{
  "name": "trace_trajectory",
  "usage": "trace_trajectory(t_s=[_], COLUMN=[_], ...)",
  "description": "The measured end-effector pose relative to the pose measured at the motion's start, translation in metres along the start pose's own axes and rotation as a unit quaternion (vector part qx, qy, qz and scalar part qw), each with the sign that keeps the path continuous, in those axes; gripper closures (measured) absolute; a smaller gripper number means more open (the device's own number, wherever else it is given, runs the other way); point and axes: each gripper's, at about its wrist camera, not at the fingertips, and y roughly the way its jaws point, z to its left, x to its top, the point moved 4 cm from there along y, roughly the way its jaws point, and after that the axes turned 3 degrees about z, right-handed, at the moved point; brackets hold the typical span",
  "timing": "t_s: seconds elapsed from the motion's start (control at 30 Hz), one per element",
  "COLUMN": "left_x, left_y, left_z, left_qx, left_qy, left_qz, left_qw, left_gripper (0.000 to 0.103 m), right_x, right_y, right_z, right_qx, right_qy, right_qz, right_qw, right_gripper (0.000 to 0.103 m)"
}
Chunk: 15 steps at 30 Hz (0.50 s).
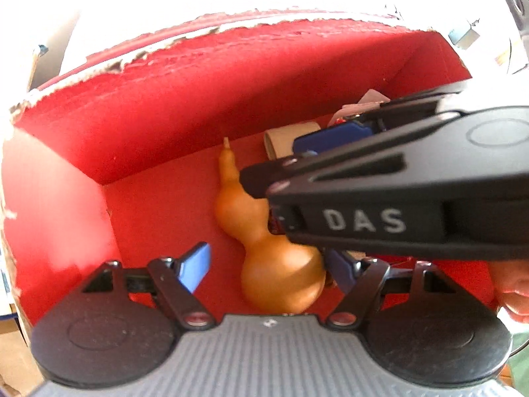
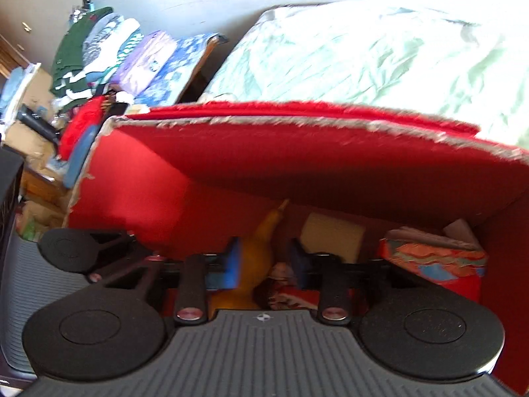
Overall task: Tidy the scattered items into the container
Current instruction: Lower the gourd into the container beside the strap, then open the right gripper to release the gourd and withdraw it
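An orange-brown gourd (image 1: 264, 251) lies on the floor of the red cardboard box (image 1: 165, 106). My left gripper (image 1: 267, 269) hangs over the gourd's fat end, open, with its blue pads (image 1: 195, 268) clear of it on both sides. My right gripper (image 1: 281, 162) reaches in from the right, above the gourd's waist. In the right wrist view the right gripper (image 2: 264, 259) has its blue pads a small gap apart. The gourd's neck (image 2: 261, 231) shows below and between them, and the right-hand pad stands clear of it. The red box's wall (image 2: 231, 152) fills the middle.
In the box also lie a beige roll (image 2: 334, 235), a colourful wrapped packet (image 2: 433, 258) and a red patterned item (image 2: 284, 294). Behind the box is a bed with a pale green cover (image 2: 380, 49). Folded clothes (image 2: 109, 53) are piled at the left. A person's hand (image 1: 512, 284) shows at right.
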Motion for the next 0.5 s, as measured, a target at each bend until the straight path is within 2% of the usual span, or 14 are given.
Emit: trace_trajectory(t_s=[0.1,0.17,0.27,0.4,0.5], left_x=[-0.002,-0.003,-0.004,-0.005,-0.006], left_y=[-0.001,-0.002,-0.003,0.004,0.003], left_z=[0.000,0.000,0.002,-0.007,-0.009], left_qx=[0.001,0.002,0.005,0.000,0.005], left_qy=[0.009,0.013,0.014,-0.006,-0.001], left_qz=[-0.004,-0.006,-0.007,0.001,0.000], left_qw=[1.0000,0.9999,0.9999,1.0000,1.0000], left_gripper=[0.030,0.031,0.030,0.028,0.029], right_x=[0.006,0.008,0.011,0.012,0.010], right_y=[0.003,0.012,0.027,0.036,0.035], right_z=[0.005,0.014,0.026,0.027,0.023], right_qx=[0.031,0.064,0.086,0.096,0.090], right_qy=[0.006,0.001,-0.007,0.007,0.015], right_qz=[-0.003,0.015,0.046,0.062,0.064], right_qw=[0.999,0.998,0.995,0.993,0.994], right_gripper=[0.081,0.081,0.080,0.080,0.081])
